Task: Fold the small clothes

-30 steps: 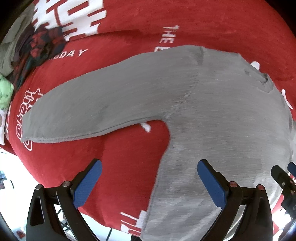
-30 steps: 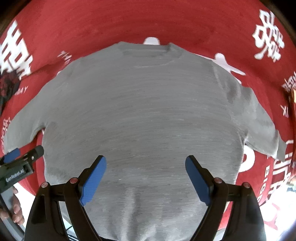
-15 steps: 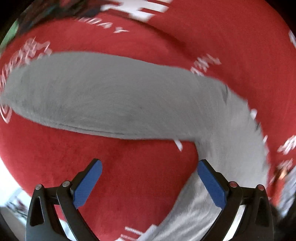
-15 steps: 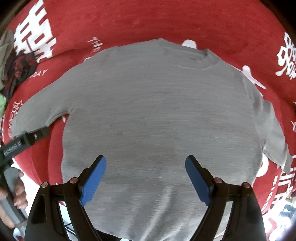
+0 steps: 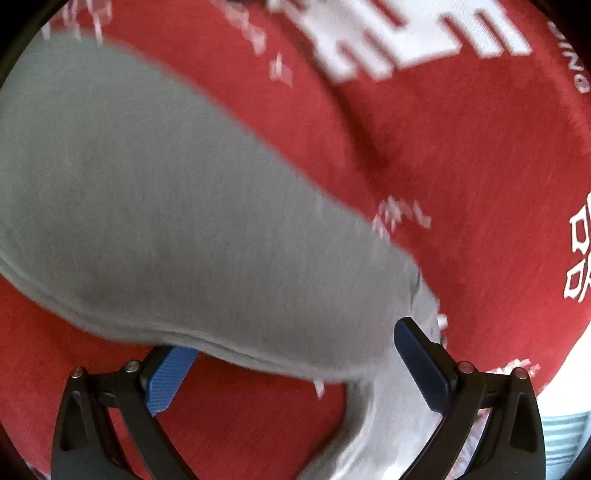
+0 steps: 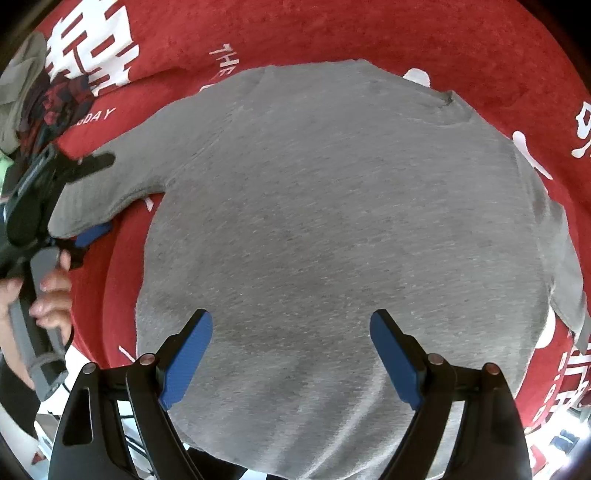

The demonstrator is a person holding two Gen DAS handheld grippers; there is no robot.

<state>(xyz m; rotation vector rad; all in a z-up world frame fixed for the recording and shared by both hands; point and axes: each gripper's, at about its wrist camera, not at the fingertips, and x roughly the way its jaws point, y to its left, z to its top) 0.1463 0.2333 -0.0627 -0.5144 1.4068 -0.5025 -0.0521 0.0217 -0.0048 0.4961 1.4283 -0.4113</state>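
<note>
Grey sweater [image 6: 332,221] lies flat, front down or up can't tell, spread on a red cloth [image 6: 369,33] with white print. Body smooth, few wrinkles, collar at the far edge, both sleeves out to the sides. No containers in view; only a pile of clothes [image 6: 40,99], dark red check plus olive, sits at the far left on the cloth, apart from the sweater.

Right gripper [image 6: 291,354] points down over the sweater's lower body, fingers wide, nothing between the blue pads [image 6: 188,358], not pressing the fabric as far as visible.

Left gripper [image 5: 295,362] is at the left sleeve [image 5: 177,206]. Fingers spread wide, straddling the sleeve: near its cuff end in the right view, one pad [image 5: 170,376] under or beside the sleeve's edge, the other over it. Pads not closed on it. Left view is blurred. A hand [image 6: 51,291] holds the left gripper's grey handle at the cloth's left edge.
</note>
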